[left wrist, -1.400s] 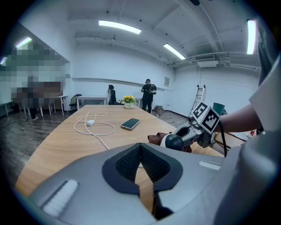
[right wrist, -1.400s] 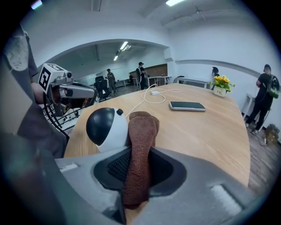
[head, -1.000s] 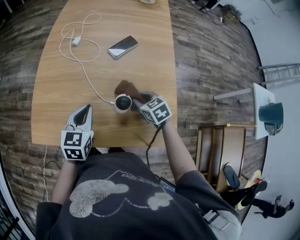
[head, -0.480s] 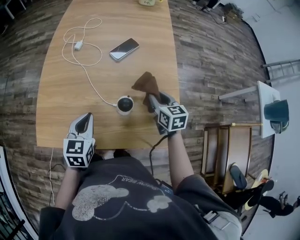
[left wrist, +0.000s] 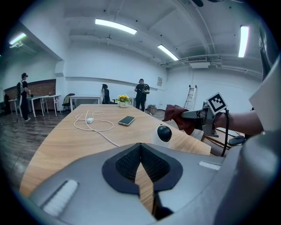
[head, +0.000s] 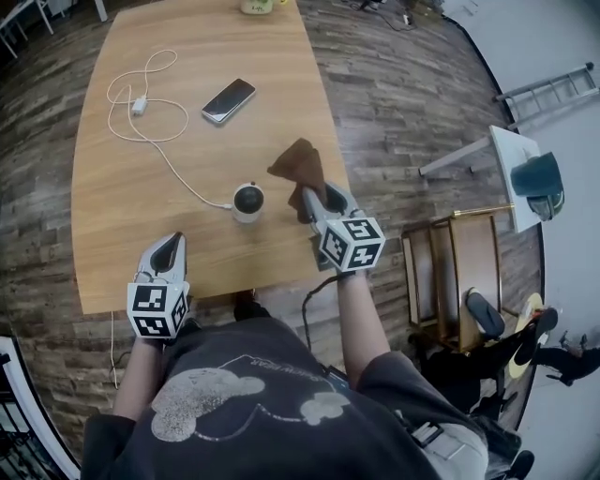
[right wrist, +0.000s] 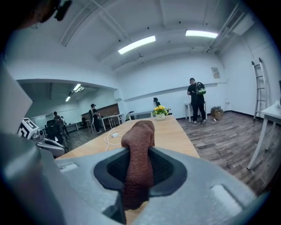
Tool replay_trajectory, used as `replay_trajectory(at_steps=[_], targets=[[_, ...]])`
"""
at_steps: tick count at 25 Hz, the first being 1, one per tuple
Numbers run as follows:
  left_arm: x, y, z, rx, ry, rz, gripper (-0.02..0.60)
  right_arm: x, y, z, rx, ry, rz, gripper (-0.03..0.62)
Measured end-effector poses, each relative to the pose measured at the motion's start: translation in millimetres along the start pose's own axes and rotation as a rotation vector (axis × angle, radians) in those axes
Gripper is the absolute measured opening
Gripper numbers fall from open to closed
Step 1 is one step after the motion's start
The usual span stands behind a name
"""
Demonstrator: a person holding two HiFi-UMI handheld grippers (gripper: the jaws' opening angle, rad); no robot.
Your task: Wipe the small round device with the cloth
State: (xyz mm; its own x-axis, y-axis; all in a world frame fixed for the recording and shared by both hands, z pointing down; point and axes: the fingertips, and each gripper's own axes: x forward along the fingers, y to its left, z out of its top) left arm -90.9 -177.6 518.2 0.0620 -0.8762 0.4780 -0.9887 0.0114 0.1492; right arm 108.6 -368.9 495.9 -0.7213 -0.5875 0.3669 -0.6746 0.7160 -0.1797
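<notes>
my right gripper pinched the brown cloth just right of the round device on the bench; left gripper sat closed, empty. i'd sweep lightly, avoiding its cable.

The head view's top edge is cutting off a yellow pot at the table's far end. The right gripper is covering the cloth's near end, so that part is lying hidden between its jaws. In the left gripper view, the left gripper's own body is hiding the device's base, and the far people are showing too small to make out.
</notes>
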Motion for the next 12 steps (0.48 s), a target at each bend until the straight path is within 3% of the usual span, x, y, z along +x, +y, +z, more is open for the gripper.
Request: replay_trajectory(at_steps=[4, 12], targets=[[-18, 2, -5, 0.007, -0.018, -0.044, 0.018, -34, 23, 9, 0.01, -0.116, -0.038, 0.082], [-80, 32, -16, 0.035, -0.05, -0.111, 0.018, -81, 85, -7, 0.064, -0.167, -0.148, 0.082]])
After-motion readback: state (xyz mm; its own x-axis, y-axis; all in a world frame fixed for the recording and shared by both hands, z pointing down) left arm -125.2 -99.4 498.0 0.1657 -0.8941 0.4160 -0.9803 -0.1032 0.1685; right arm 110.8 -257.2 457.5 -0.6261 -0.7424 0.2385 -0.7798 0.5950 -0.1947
